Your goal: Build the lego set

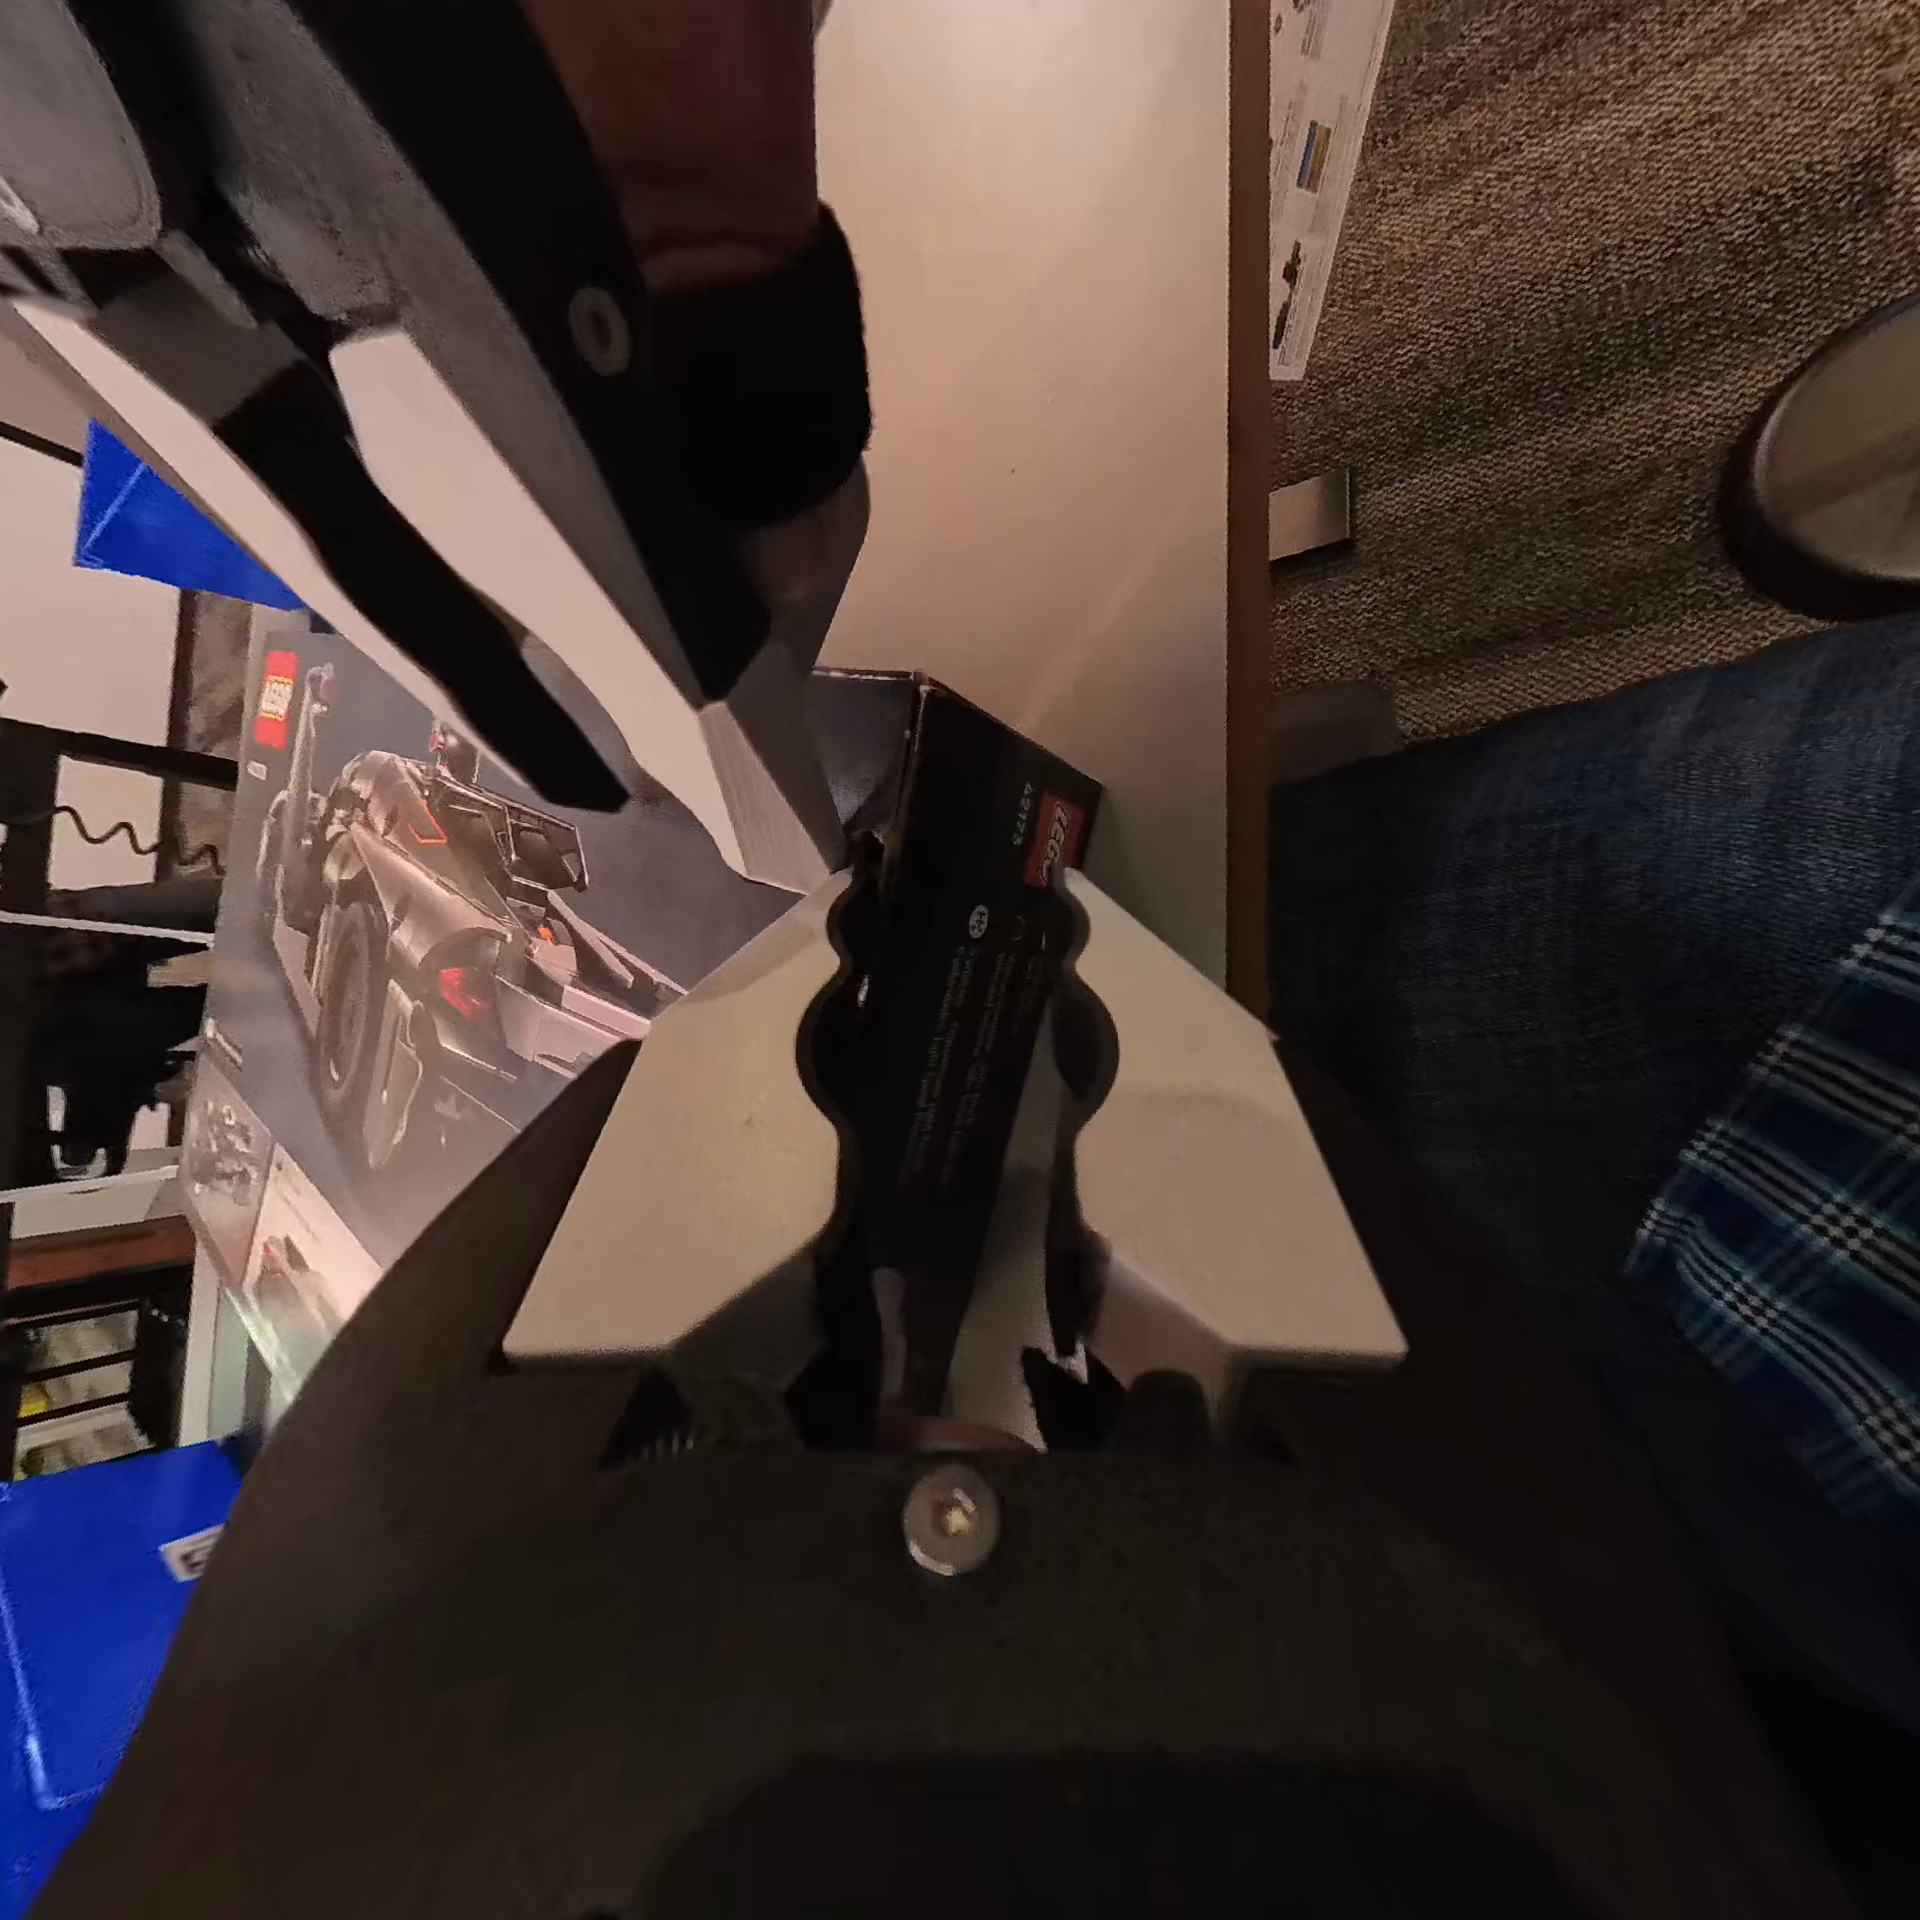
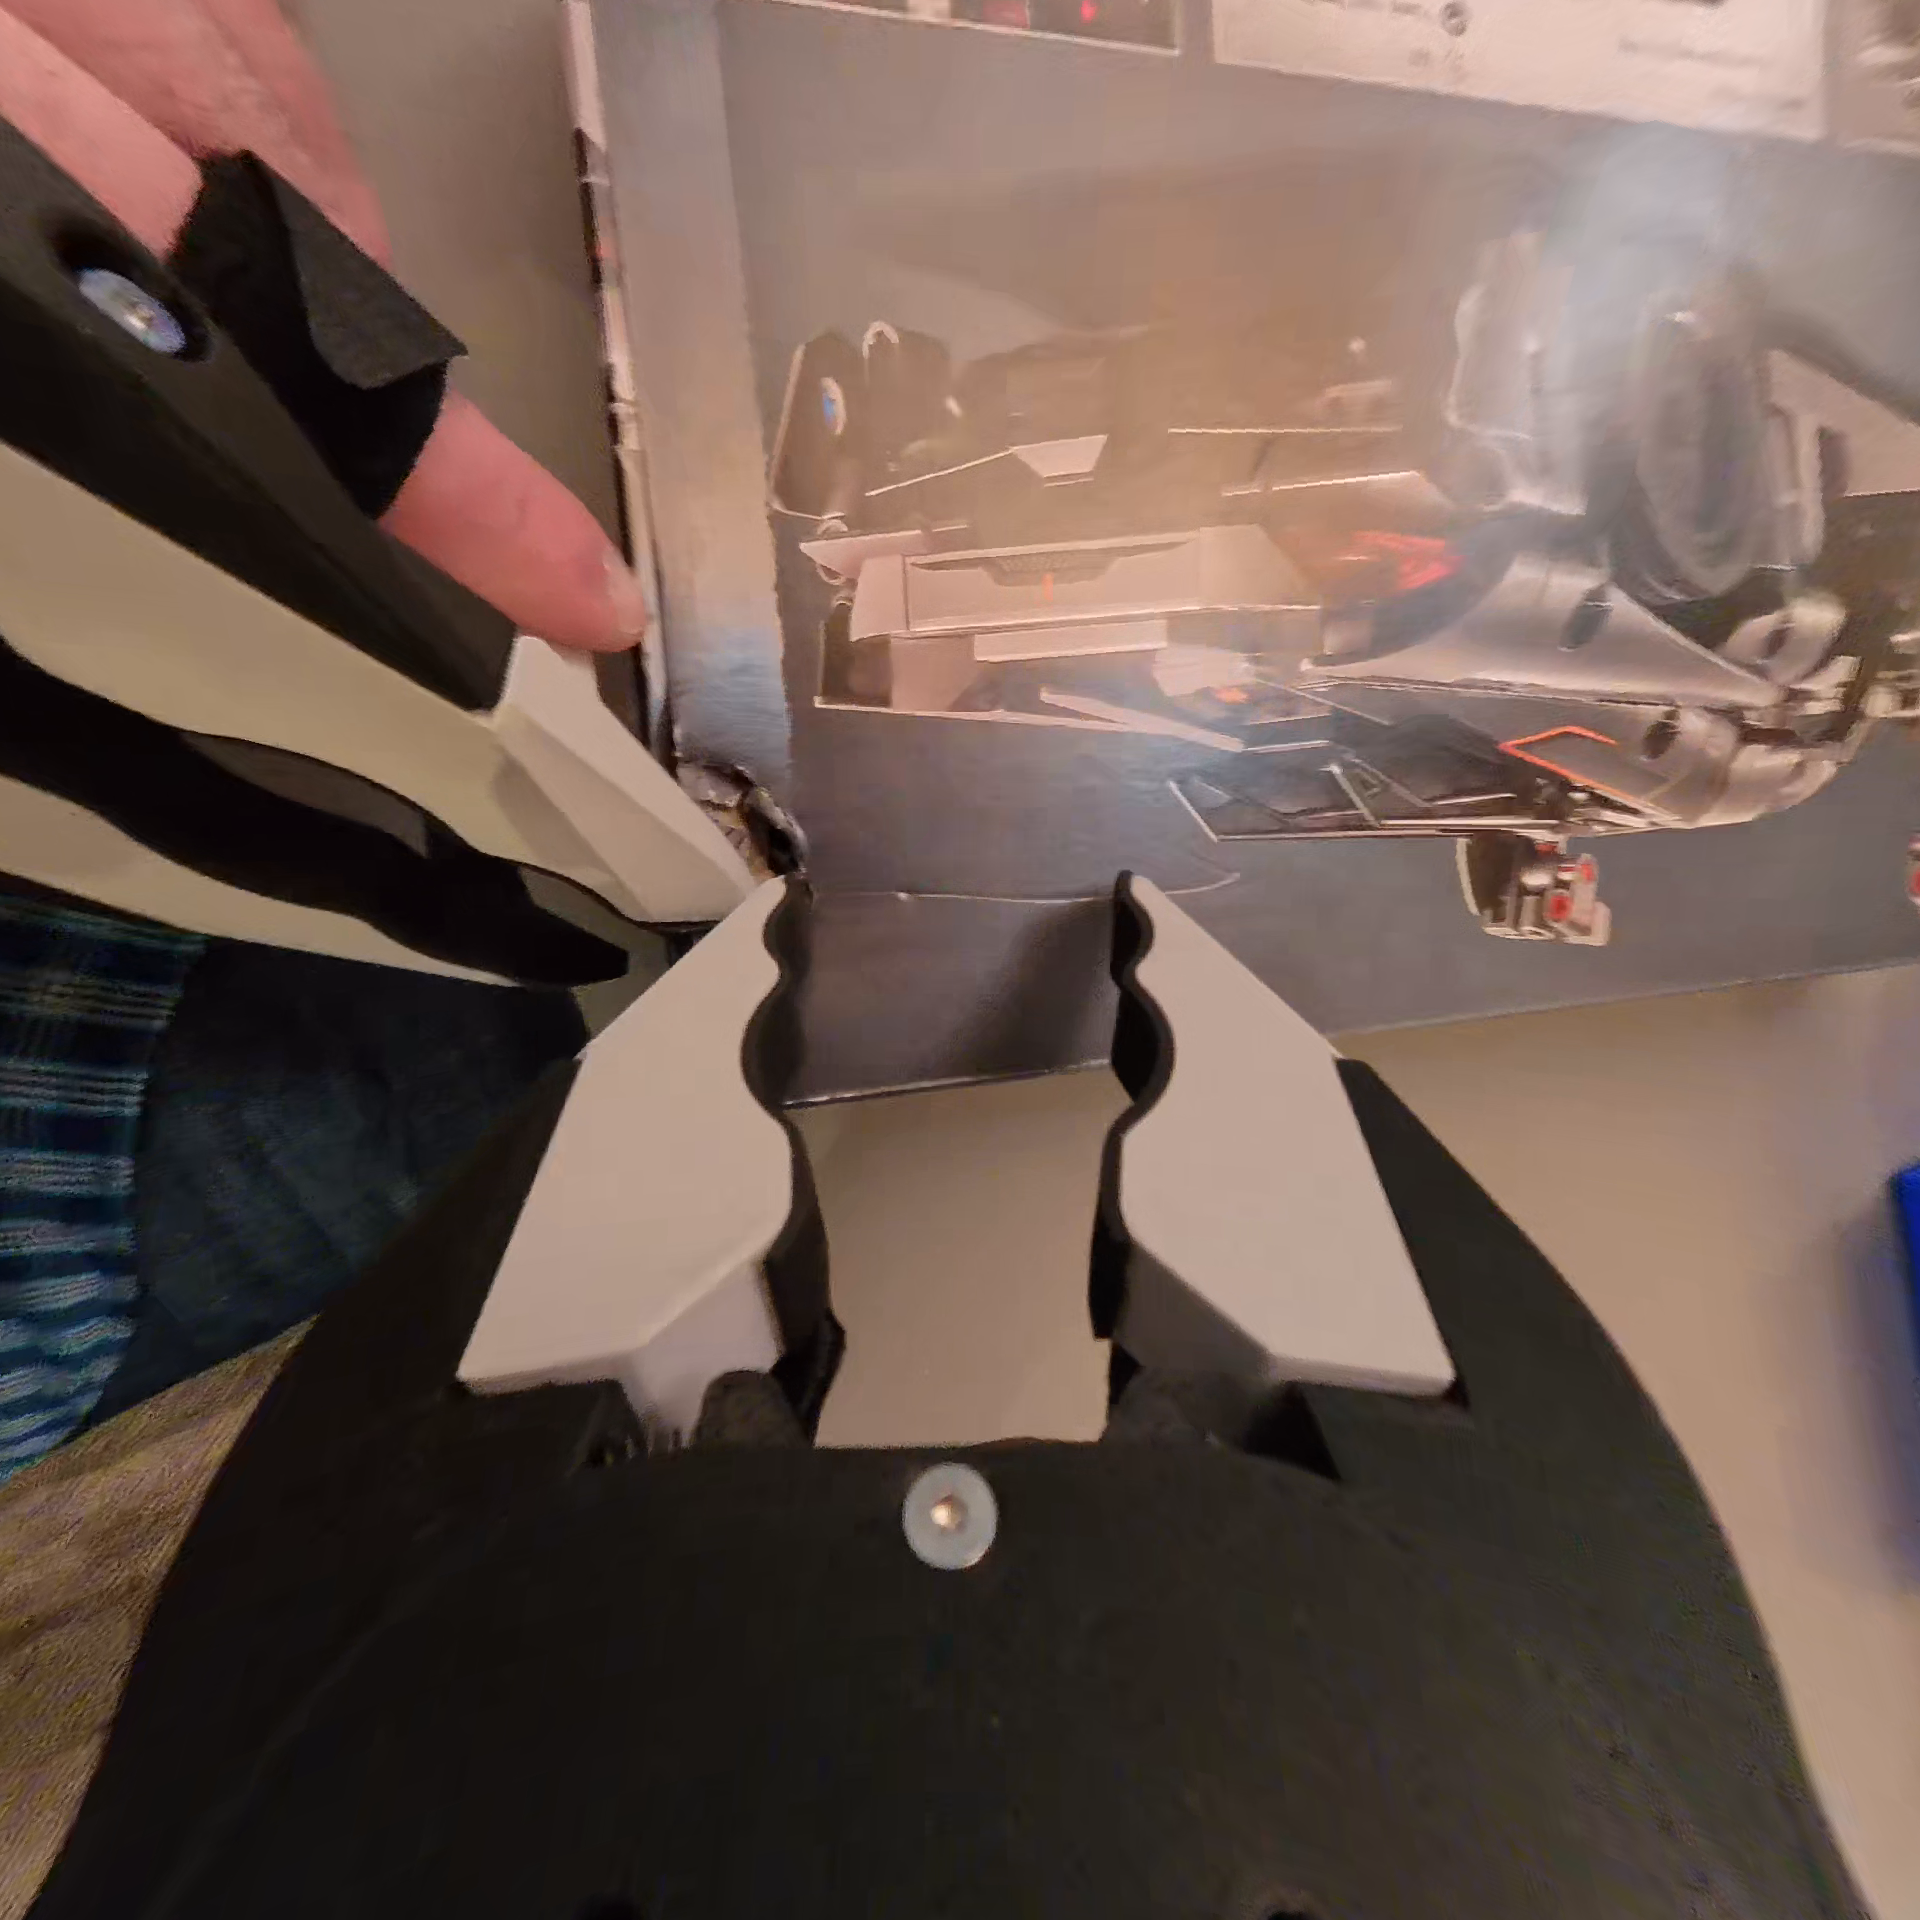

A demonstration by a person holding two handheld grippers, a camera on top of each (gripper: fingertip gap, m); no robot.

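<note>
The lego box [image 1: 416,935], grey with a picture of a dark car, stands on edge on the table. My left gripper [image 1: 956,894] is shut across the box's narrow black side panel [image 1: 966,1018] at its corner. My right gripper [image 2: 956,894] is open, with a grey flap [image 2: 945,997] of the box between its fingertips. The box face [image 2: 1247,520] fills the right wrist view, with a torn corner [image 2: 758,821] next to the left gripper [image 2: 675,925]. The right gripper [image 1: 686,821] also shows in the left wrist view, pointing at that corner.
The pale table [image 1: 1039,312] ends at a wooden edge, with brown carpet [image 1: 1558,312] beyond. A printed sheet [image 1: 1320,156] lies on the carpet. The person's jeans leg [image 1: 1558,987] is close on the right. Blue objects [image 1: 83,1610] [image 2: 1901,1247] lie on the table.
</note>
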